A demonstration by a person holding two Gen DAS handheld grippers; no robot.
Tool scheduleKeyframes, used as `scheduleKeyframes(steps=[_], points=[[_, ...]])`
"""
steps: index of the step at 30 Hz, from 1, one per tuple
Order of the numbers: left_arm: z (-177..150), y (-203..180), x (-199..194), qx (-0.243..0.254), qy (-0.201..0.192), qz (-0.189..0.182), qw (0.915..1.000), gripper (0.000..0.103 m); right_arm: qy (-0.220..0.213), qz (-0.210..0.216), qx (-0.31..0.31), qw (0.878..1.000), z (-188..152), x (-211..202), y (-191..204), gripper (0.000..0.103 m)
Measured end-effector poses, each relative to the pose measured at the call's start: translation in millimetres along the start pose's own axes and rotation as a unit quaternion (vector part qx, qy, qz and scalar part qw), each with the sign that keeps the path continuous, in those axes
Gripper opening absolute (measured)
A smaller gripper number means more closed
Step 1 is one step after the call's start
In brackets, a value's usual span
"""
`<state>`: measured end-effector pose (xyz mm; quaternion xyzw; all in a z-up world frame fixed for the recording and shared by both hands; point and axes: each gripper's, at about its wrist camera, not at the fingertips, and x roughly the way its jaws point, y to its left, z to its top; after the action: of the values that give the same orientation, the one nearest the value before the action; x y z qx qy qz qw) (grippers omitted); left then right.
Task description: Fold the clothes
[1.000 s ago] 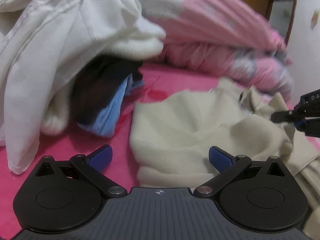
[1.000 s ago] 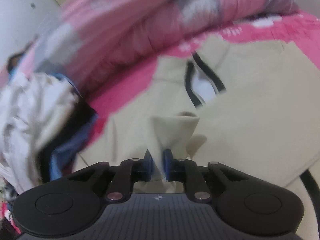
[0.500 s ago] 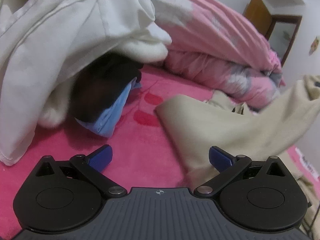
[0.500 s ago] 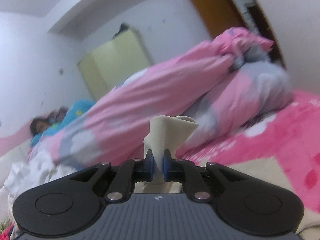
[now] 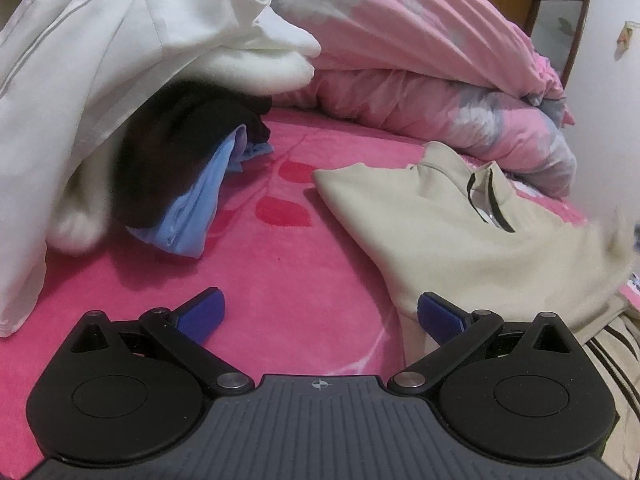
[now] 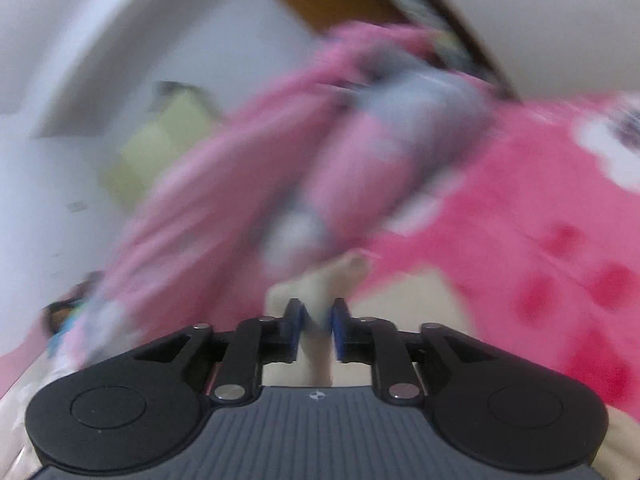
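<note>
Here, spreading step | beige top point(image 5: 460, 232) lies flat on pink bed point(image 5: 280, 272) | right gripper point(image 6: 316, 322) just easing apart, beige fabric between pads | left gripper point(image 5: 320, 312) wide, empty beside top | next: grasp an edge to fold.

We see the beige zip-collar pullover point(image 5: 472, 236) lying spread flat at three o'clock, collar toward twelve.

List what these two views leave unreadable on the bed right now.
- Right tongs, right wrist view: motion blur; beige cloth sits between the just-opening pads, but whether they grip it is unclear.
- Beige sweater, left wrist view: its right side is cut by the frame edge and smeared.
- Dark garment, left wrist view: mostly buried under the white clothes.
</note>
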<state>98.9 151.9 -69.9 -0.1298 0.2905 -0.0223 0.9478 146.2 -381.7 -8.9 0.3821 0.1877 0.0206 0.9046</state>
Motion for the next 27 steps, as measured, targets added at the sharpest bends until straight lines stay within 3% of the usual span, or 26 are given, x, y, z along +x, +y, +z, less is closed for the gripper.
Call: scheduleKeyframes(steps=[3,5,6,7,9,11,13,17,18,20,21,22,27], points=[[0,-1,1,0.002,0.001,0.001,1.0000,0.103,0.021,-0.047,0.086,0.995,5,-2,-44,0.020],[-1,0,1,0.001,0.002,0.002,1.0000,0.103,0.025,-0.035,0.112,0.993,6,-7,-52,0.022],[-1,0,1,0.001,0.002,0.002,1.0000,0.103,0.030,-0.034,0.108,0.993,7,-6,-50,0.029],[-1,0,1,0.001,0.003,0.002,1.0000,0.103,0.037,-0.036,0.098,0.994,7,-5,-46,0.038],[-1,-1,1,0.001,0.003,0.003,1.0000,0.103,0.056,-0.043,0.063,0.996,5,-1,-30,0.047],[-1,-1,2,0.001,0.003,0.003,1.0000,0.103,0.075,-0.050,0.016,0.996,0,2,-9,0.050],[-1,-1,2,0.001,0.003,0.003,1.0000,0.103,0.095,-0.066,-0.037,0.993,-13,8,16,0.067],[-1,0,2,0.001,0.004,0.002,1.0000,0.103,0.114,-0.135,-0.119,0.977,-36,27,48,0.069],[-1,0,2,0.000,0.004,0.002,1.0000,0.103,0.114,-0.155,-0.119,0.974,-39,32,50,0.068],[0,0,3,0.000,0.005,0.001,1.0000,0.103,0.114,-0.178,-0.094,0.973,-39,38,45,0.046],[0,0,3,0.000,0.005,0.001,1.0000,0.103,0.115,-0.179,-0.073,0.974,-37,39,39,0.028],[0,0,3,0.000,0.005,0.001,1.0000,0.103,0.115,-0.179,-0.051,0.976,-35,38,33,0.019],[0,1,2,-0.004,0.005,-0.001,1.0000,0.103,0.092,-0.135,-0.018,0.986,-22,38,43,0.010]])
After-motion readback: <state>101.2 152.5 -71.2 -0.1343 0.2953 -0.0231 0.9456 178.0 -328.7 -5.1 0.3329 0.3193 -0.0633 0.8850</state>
